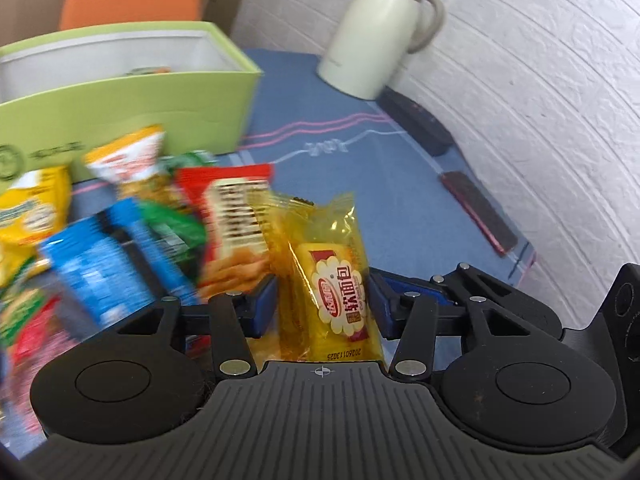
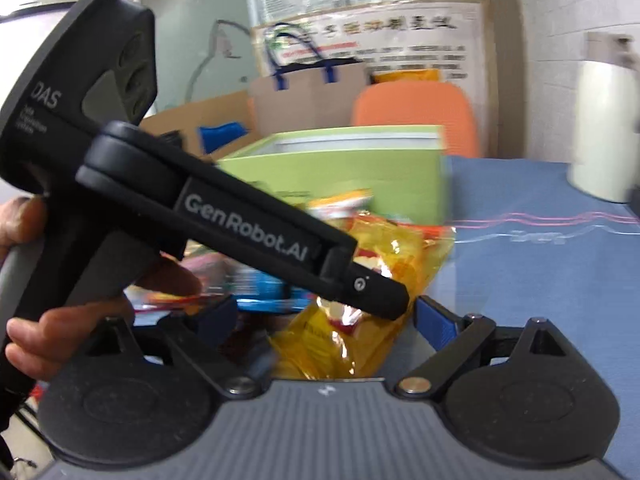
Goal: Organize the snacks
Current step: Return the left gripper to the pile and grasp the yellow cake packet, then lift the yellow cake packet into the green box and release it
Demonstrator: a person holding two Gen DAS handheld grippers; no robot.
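Left wrist view: left gripper [image 1: 323, 304] blue pads clamped on yellow plastic-wrapped bread packet [image 1: 326, 280] at frame centre; mixed snack pile [image 1: 120, 232] left, lime-green cardboard box [image 1: 132, 112] upper left. Right wrist view: right gripper [image 2: 324, 320] jaws spread wide, empty, packet at lower centre.

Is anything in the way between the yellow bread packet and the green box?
Nothing visible blocks it. The yellow bread packet sits between the left tool's pads, and the green box stands open behind the snack pile. The packet would be lifted over that.
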